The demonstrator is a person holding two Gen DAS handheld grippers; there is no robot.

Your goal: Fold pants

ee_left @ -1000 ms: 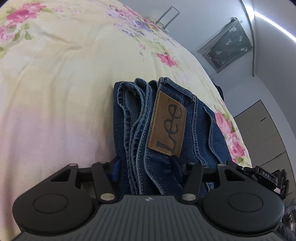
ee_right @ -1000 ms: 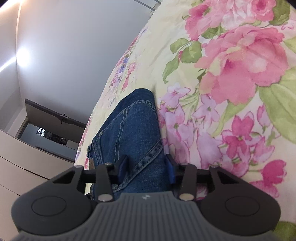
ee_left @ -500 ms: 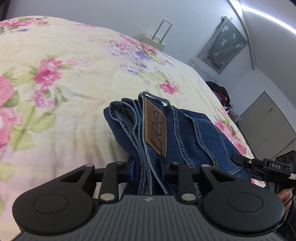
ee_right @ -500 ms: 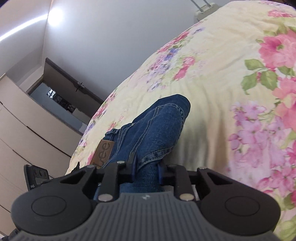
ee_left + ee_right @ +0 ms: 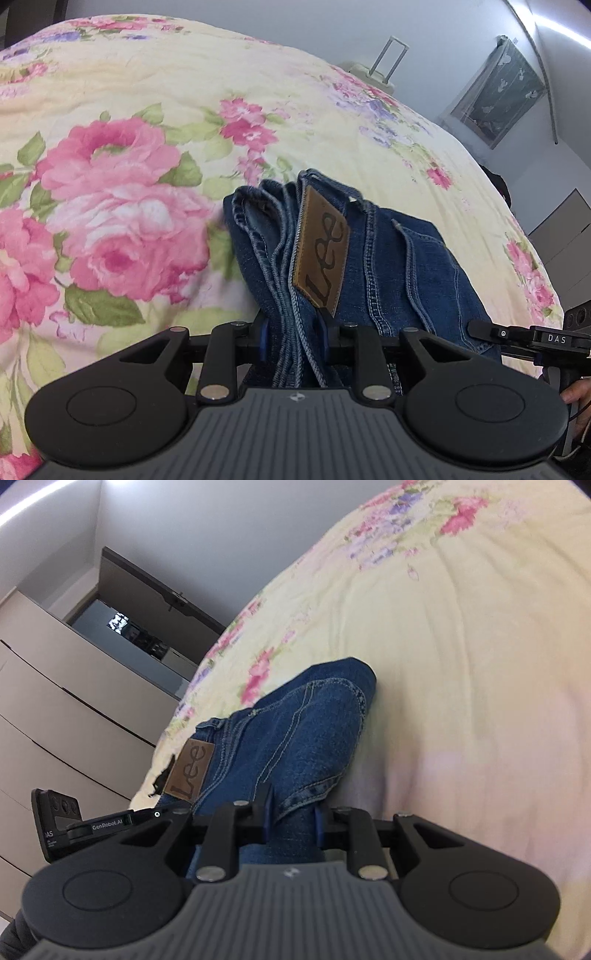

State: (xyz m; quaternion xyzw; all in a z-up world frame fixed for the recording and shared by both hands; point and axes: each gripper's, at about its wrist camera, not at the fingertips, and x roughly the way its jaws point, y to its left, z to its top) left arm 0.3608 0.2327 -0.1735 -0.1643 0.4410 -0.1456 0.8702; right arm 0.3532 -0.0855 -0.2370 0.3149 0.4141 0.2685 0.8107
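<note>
Jeans [image 5: 388, 258] lying folded on the bed [image 5: 147, 92] — left gripper [image 5: 291, 332] pinching the waistband stack, right gripper [image 5: 291, 808] pinching the far folded edge — bundle spanning between them.

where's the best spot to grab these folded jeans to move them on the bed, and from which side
Grip the folded jeans at their two near ends: the stacked waistband edge beside the leather patch and the rolled end. Come in low from the near side. Those thick edges bunch every layer, so the fold stays together. The left gripper and the right gripper are clamped there.
</note>
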